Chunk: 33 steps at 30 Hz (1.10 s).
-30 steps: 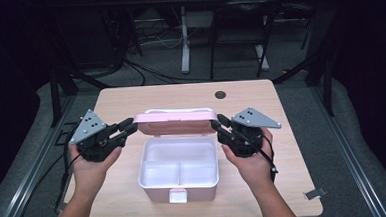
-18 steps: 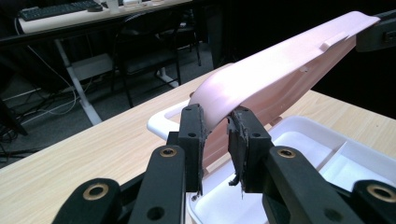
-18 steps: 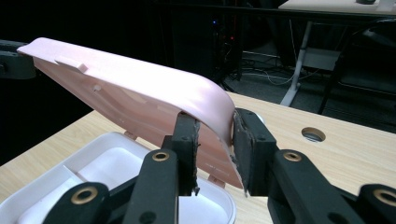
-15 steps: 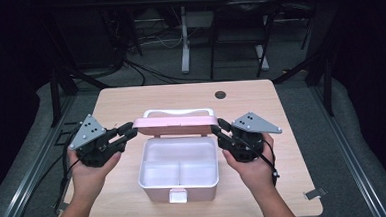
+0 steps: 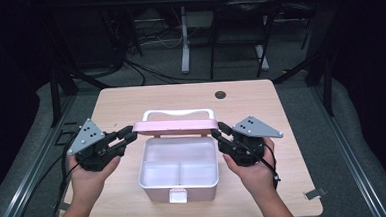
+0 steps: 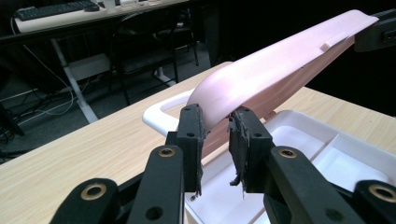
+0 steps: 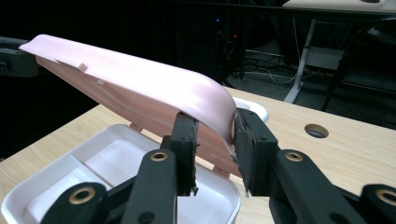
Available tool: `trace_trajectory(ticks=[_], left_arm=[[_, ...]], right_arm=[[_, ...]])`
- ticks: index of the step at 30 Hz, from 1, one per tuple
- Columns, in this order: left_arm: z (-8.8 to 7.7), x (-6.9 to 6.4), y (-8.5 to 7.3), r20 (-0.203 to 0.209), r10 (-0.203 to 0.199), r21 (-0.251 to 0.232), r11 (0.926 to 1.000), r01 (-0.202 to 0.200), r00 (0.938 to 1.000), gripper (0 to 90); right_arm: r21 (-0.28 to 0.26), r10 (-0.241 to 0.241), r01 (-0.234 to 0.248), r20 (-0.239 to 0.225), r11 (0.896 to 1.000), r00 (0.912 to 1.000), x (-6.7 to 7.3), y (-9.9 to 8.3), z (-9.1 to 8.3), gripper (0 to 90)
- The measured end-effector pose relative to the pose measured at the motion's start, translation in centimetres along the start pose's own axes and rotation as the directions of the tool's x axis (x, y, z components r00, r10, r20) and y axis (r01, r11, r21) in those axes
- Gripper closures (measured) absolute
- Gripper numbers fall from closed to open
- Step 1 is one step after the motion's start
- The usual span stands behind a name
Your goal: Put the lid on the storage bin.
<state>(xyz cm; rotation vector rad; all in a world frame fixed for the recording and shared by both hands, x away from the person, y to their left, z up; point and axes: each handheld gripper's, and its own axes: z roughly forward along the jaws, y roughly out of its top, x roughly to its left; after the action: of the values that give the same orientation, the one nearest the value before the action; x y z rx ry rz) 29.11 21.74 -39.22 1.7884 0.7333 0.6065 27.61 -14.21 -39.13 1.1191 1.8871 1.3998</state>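
Both hand-held grippers lowered pink lid point(image 5: 175, 126) slightly; box point(image 5: 178, 170) rear hidden.

Table point(image 5: 130, 104): light wood-grain top, rounded corners, rectangular. Round dark cable hole point(image 5: 220, 94) near far edge, right of centre; also seen in right gripper view point(image 7: 316, 130).

Box point(image 5: 179, 182): pink-walled, white inside, sits on tabletop at centre, toward near edge. Interior split into compartments by low dividers. Small clasp on near wall. White handle point(image 5: 178, 112) at far side, lying close over tabletop. Pink lid point(image 5: 175, 125) raised above far rim of box, not resting on table.
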Motion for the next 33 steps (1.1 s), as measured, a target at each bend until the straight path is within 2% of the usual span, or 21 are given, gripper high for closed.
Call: trace_trajectory(ticks=[5, 10, 11, 16, 22, 23, 28, 32, 33], left_arm=[[-0.2, 0.0, -0.4, 0.018, -0.009, -0.003, 1.0000, 0.009, 0.9998, 73.5], [-0.7, -0.1, -0.7, 0.041, -0.014, 0.004, 0.9999, 0.014, 0.9990, 72.1], [-0.8, -0.1, -0.8, 0.048, -0.018, -0.001, 0.9998, 0.018, 0.9987, 71.8], [-1.3, 0.0, -1.2, 0.078, -0.029, 0.006, 0.9996, 0.029, 0.9965, 71.7], [-1.7, -0.3, -1.8, 0.092, -0.025, 0.019, 0.9996, 0.023, 0.9955, 72.3], [-1.8, -0.4, -1.9, 0.094, -0.019, 0.027, 0.9995, 0.016, 0.9954, 72.7], [-2.4, -0.8, -2.6, 0.101, -0.016, 0.041, 0.9991, 0.012, 0.9948, 72.8], [-2.8, -0.7, -3.4, 0.099, -0.044, 0.046, 0.9981, 0.040, 0.9941, 73.0], [-2.8, -0.7, -3.7, 0.101, -0.052, 0.048, 0.9977, 0.047, 0.9936, 73.1]], right_arm=[[0.005, -0.001, 0.001, -0.004, 1.000, 1.0000, 0.1, -0.2, -0.2, 69.3], [0.014, -0.005, 0.005, -0.022, 1.000, 0.9998, 0.2, -0.6, -0.5, 67.7], [0.020, -0.005, 0.006, -0.040, 1.000, 0.9992, 0.1, -0.6, -0.6, 67.7], [0.024, -0.010, 0.012, -0.053, 1.000, 0.9985, 0.2, -1.1, -1.1, 67.9], [0.039, -0.011, 0.014, -0.081, 0.999, 0.9966, 0.3, -1.7, -1.8, 69.3], [0.045, -0.018, 0.021, -0.069, 0.999, 0.9974, 0.4, -1.8, -1.9, 69.5], [0.048, -0.008, 0.013, -0.101, 0.999, 0.9949, 0.5, -2.4, -2.4, 70.7], [0.069, 0.000, 0.008, -0.115, 0.998, 0.9933, 0.5, -3.0, -2.8, 70.7], [0.057, 0.005, 0.002, -0.128, 0.998, 0.9918, 0.5, -3.2, -2.8, 70.7]])
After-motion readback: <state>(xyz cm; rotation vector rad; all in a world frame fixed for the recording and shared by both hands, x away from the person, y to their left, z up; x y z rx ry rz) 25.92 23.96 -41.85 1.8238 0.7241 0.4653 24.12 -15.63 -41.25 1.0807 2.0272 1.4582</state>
